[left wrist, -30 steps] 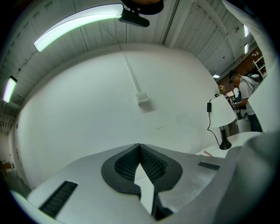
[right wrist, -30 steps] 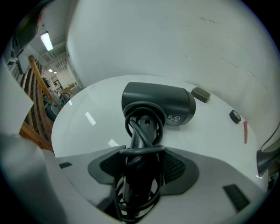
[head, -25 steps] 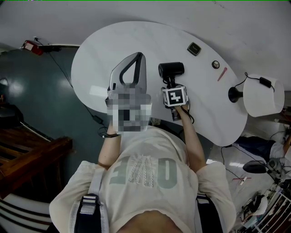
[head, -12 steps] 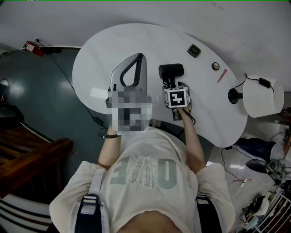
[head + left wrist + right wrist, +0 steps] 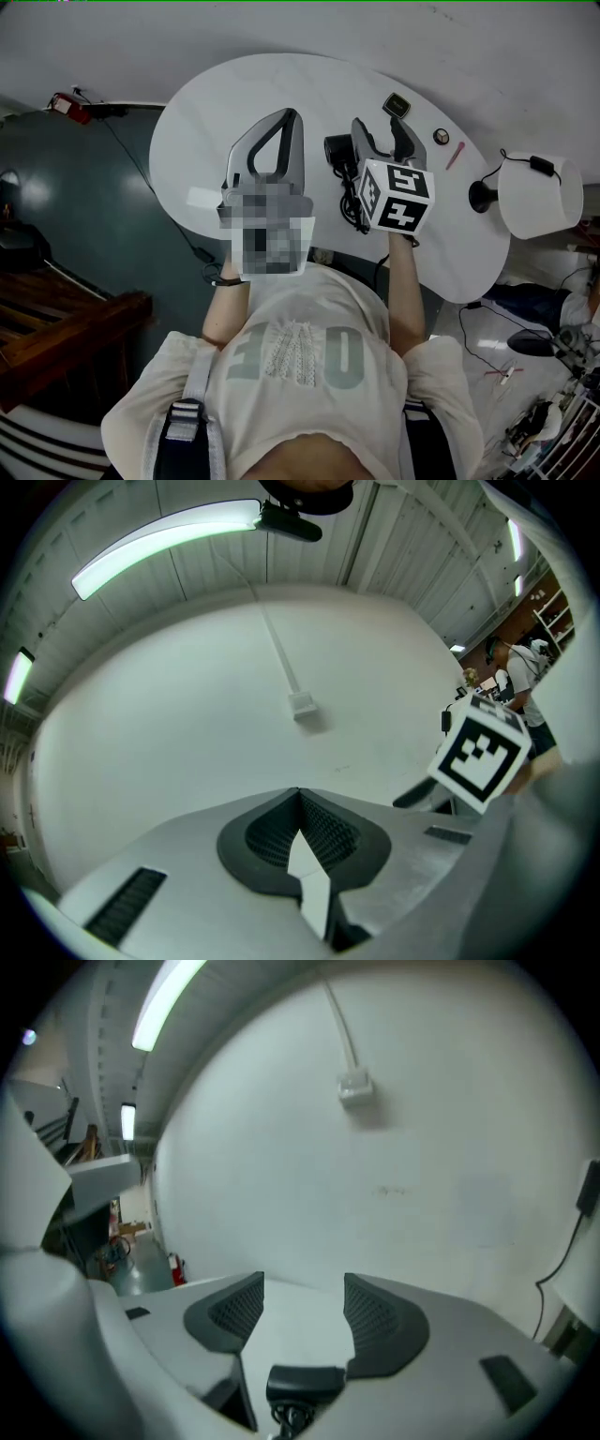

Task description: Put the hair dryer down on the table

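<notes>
The black hair dryer [image 5: 339, 150] lies on the white table [image 5: 234, 84], its cord [image 5: 352, 204] trailing toward the person. My right gripper [image 5: 380, 131] hangs above and just right of it, tilted up. Its jaws stand apart and are closing with nothing between the pads. In the right gripper view the gripper [image 5: 302, 1283] faces a white wall, and a black end of the dryer [image 5: 302, 1384] shows low, beneath the jaws. My left gripper [image 5: 284, 120] is held over the table left of the dryer, shut and empty, its pads [image 5: 323, 832] meeting at the tip.
A white-shaded lamp [image 5: 539, 192] with a black base [image 5: 483, 195] stands at the table's right end. A dark square object [image 5: 398, 103], a small round item [image 5: 442, 136] and a pink pen [image 5: 457, 153] lie at the back right. A red object [image 5: 66, 101] sits on the floor at left.
The right gripper has let go of the dryer's handle and risen up and to the right, jaws apart. The dryer stays lying on the table. The left gripper has not moved.
</notes>
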Available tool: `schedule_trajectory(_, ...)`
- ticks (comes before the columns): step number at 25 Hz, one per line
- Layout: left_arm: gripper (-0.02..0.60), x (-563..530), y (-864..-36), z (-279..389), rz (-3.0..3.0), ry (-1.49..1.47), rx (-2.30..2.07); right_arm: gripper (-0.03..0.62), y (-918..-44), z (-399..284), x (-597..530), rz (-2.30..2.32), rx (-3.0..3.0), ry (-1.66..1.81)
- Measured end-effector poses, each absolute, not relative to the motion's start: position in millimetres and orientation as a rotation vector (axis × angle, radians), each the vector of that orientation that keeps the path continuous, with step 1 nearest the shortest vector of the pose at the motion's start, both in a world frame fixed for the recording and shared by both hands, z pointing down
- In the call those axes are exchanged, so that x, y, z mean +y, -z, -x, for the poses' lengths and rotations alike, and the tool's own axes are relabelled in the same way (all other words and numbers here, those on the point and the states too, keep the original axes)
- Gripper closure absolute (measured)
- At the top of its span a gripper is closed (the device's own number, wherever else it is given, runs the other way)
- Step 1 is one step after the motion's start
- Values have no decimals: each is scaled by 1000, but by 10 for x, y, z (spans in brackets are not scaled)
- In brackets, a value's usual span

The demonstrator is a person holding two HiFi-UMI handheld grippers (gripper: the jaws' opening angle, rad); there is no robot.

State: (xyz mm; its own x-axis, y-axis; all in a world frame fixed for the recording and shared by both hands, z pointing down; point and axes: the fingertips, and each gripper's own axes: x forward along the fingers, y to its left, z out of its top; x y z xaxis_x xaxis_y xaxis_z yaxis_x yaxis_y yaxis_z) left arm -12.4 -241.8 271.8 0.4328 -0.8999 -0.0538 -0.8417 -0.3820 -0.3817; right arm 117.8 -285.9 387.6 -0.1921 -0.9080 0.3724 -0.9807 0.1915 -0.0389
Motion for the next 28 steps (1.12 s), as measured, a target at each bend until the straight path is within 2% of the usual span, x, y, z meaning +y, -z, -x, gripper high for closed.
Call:
schedule_trajectory(2,575,-2405,-2674,117,2337,219,1480,344,-3321,-1212,-2824,-1930,-2288,-243)
schedule_trajectory(4,575,-2381,-2637,111,2336,210,1475,406,-2876,-1231,-2717,-2023,-2352,-94)
schedule_trajectory(5,575,-2369,-2619,106,2336,207,1472,443,-2695,-1244,-2647,-2066,-2372,-20)
schedule_trajectory(7,575,-2355,-2585,96,2334,203,1467,560,-2411,-1273,-2507,-2141,-2388,130)
schedule_trajectory(8,575,-2353,-2566,92,2333,201,1465,589,-2309,-1279,-2443,-2163,-2392,195)
schedule_trajectory(15,575,-2311,-2401,122,2333,166,1466,589,-2118,-1268,-2106,-2222,-2392,369)
schedule_trajectory(28,575,-2278,-2299,116,2373,90,1473,591,-2453,-1227,-2030,-2160,-2386,266)
